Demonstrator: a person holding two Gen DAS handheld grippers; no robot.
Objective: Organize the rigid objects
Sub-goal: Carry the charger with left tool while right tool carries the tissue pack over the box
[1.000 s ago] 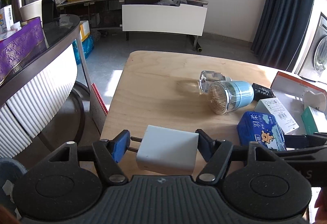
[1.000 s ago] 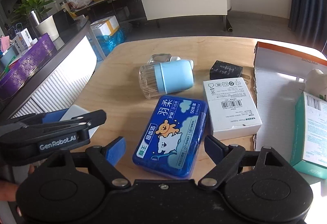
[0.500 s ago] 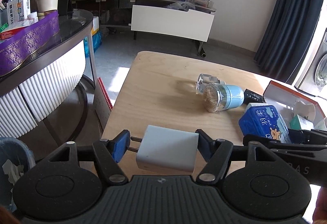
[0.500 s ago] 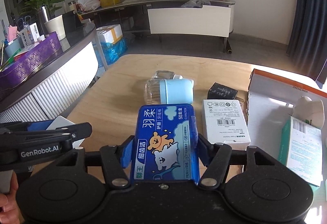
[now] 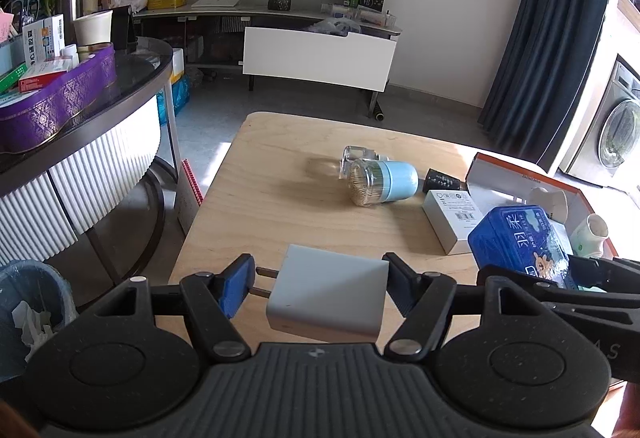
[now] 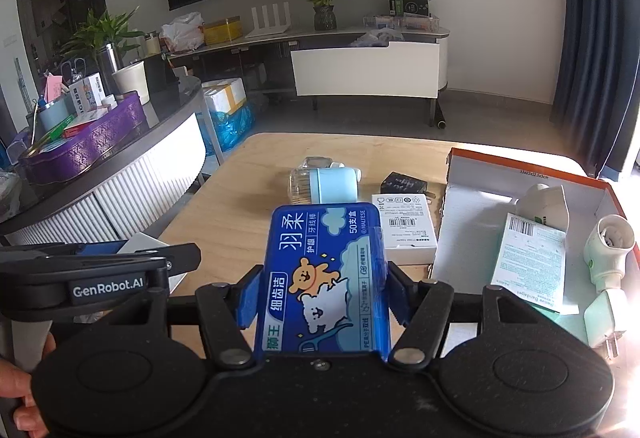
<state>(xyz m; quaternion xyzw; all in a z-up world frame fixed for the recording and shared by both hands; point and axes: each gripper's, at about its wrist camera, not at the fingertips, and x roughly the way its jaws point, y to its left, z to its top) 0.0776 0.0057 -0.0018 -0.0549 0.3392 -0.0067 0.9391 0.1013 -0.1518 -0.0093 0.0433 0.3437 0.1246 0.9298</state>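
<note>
The left gripper (image 5: 318,288) holds a white square plastic charger (image 5: 330,296) with two metal prongs; its blue-padded fingers (image 5: 236,286) are clamped on the charger from both sides, with the prongs touching the left pad, and the charger is lifted above the light wooden table (image 5: 272,206). The right gripper (image 6: 320,292) holds a blue flat plastic box of dental floss picks (image 6: 326,278) with a bear drawing on its lid; its fingers (image 6: 250,294) press on the two long sides of the box, which is raised over the near part of the table and points away from the camera. In the left wrist view the same blue box is seen at the right edge, in front of the open cardboard box with orange rim (image 6: 528,168). On the table there lies a clear jar of toothpicks with a light blue cap (image 6: 326,184), on its side, and a small clear container is just behind it. Near the jar, to its right, lies a small black adapter (image 6: 404,184), and in front of it a white rectangular carton with a barcode (image 6: 406,224), just beside the wall of the cardboard box. Inside the cardboard box lie a green and white paper packet (image 6: 532,266) and a white plug-in socket piece (image 6: 608,250) at the right side. A person's hand (image 6: 18,394) shows at the lower left corner of the right wrist view, under the left gripper's body.
</note>
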